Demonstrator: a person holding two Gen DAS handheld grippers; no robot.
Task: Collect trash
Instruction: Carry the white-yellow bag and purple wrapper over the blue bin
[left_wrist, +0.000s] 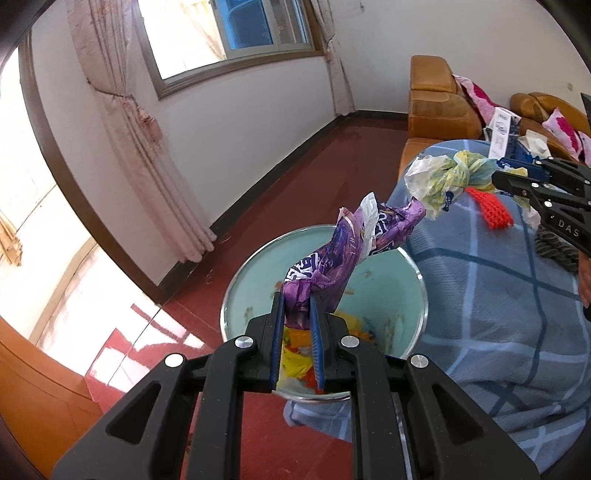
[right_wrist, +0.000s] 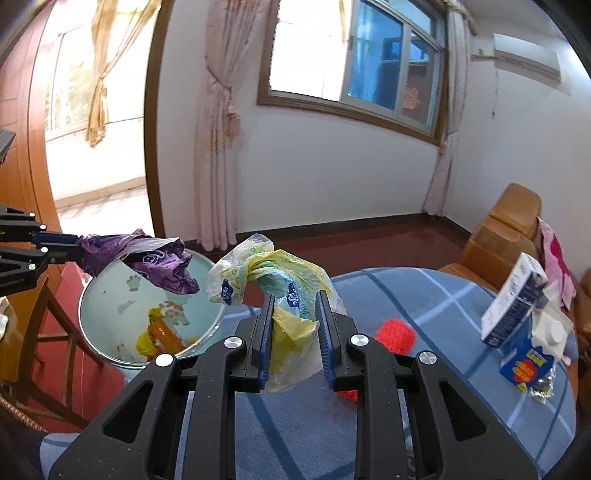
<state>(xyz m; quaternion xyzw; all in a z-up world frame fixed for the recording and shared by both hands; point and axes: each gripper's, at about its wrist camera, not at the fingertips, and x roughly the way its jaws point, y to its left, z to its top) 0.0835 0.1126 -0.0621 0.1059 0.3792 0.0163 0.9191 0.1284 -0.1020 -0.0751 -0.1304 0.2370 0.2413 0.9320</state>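
My left hand-held gripper (left_wrist: 298, 317) grips the purple wrapper (left_wrist: 334, 254) over the bin (left_wrist: 236, 291); my right hand-held gripper (right_wrist: 295, 332) grips the yellow plastic bag (right_wrist: 273, 273) above the counter's (right_wrist: 443, 306) edge. Released here, I think the bag misses the bin and lands on the counter.

White plastered walls (right_wrist: 332, 166), glossy dark red floor (left_wrist: 258, 192), wood-framed window (right_wrist: 354, 74) bright with daylight, tied pale pink curtains (left_wrist: 136, 122), tan leather sofa (left_wrist: 436, 107), blue checked tablecloth (right_wrist: 424, 295)

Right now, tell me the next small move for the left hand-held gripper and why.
Probably open it. The left hand-held gripper is shut on the purple wrapper, which hangs over the open bin that already holds scraps, so it should drop in. The right hand-held gripper, clamping the yellow bag, sits over the table.
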